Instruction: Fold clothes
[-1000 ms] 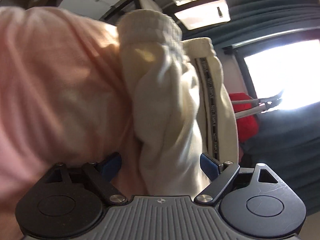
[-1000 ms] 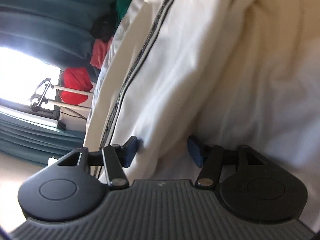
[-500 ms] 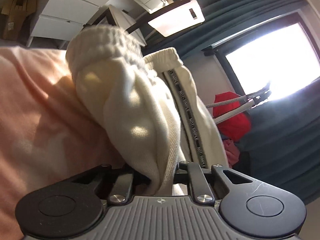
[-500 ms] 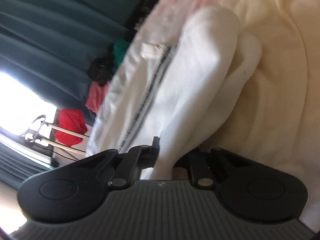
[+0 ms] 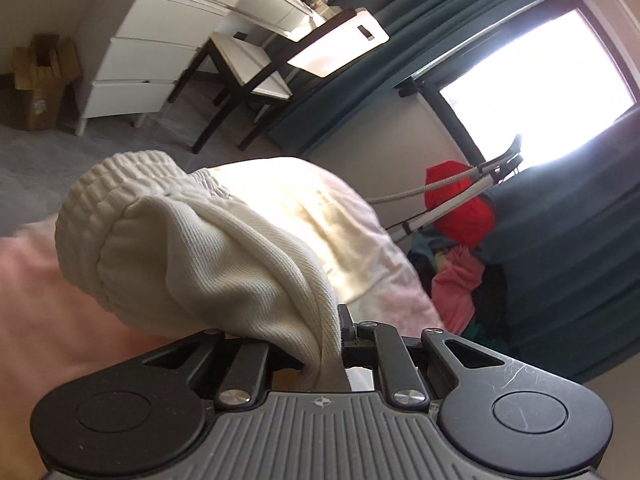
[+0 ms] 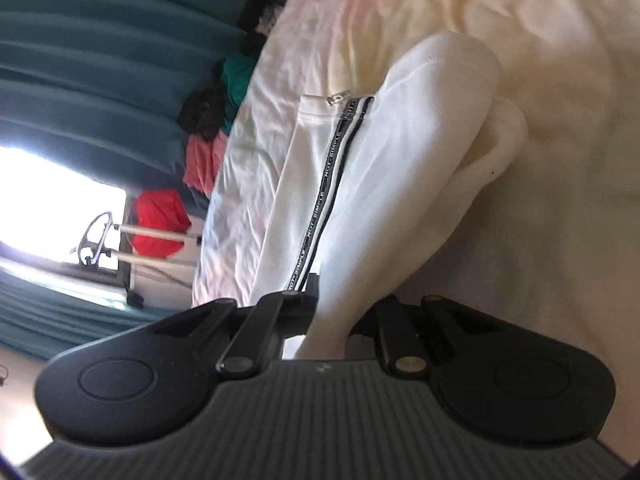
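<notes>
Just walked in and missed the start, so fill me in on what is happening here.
A person with a handheld gripper in each hand is folding cream-white track pants on a bed. The left gripper is clamped on fabric near a ribbed cuff. The right gripper pinches another part beside the lettered side stripe. Both ends are held, with the pants bunched rather than laid flat. Other clothes sit piled by the window.

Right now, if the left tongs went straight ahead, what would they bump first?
The cream garment that the left tongs already pinch; it bunches right in front. Past it probably the pink bedding, though depth is unclear.
</notes>
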